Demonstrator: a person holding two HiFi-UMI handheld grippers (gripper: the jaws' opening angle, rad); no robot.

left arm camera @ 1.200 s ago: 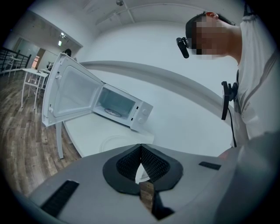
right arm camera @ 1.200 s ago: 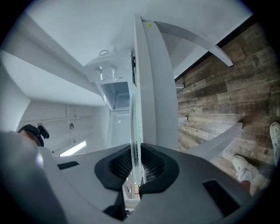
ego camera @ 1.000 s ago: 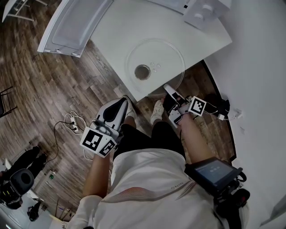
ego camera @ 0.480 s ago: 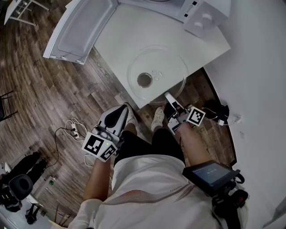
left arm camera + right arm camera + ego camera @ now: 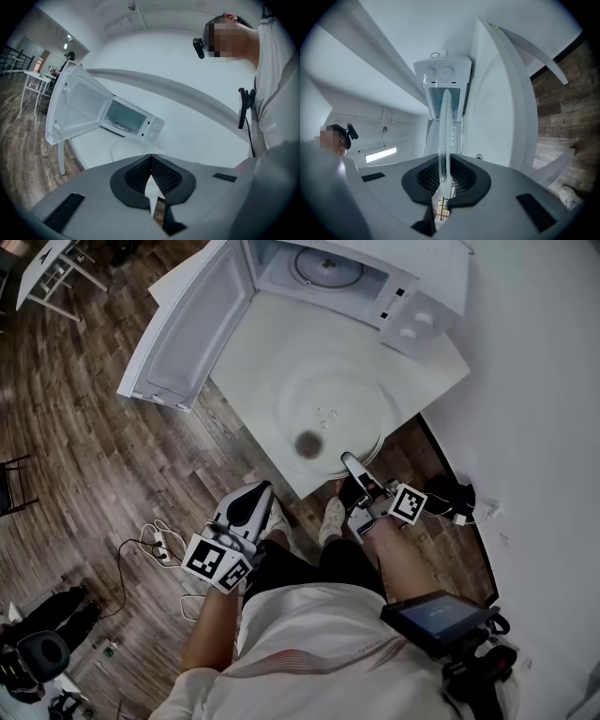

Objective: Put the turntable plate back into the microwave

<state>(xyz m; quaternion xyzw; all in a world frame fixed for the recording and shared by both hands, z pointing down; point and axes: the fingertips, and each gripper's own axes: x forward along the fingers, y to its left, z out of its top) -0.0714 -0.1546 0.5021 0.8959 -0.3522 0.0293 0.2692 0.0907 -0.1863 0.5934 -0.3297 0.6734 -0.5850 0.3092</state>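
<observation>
Tongs-wise, the right tongs [image 5: 349, 463] are pinching the near rim of the clear round glass turntable plate [image 5: 333, 399], pads squeezed on the edge. That makes sense, since the rim is about the only spot thin enough to grab on a flat disc. In the right gripper view the plate [image 5: 445, 126] runs edge-on straight out from the jaws and looks like it's off the white tabletop [image 5: 253, 343], not resting on it. It sits out in front of the white microwave [image 5: 412, 306], lined up with the opening, so I'd guess it's about to be slid in level. The glass is see-through with a raised lip, a few small bumps and a dark round spot near the middle. The white microwave door [image 5: 187, 334] is swung fully open to the left, and the roller ring [image 5: 328, 268] sits inside the cavity waiting. The left tongs [image 5: 253, 495] hang back near the table edge, jaws pressed together on nothing, probably just staying out of the way.
</observation>
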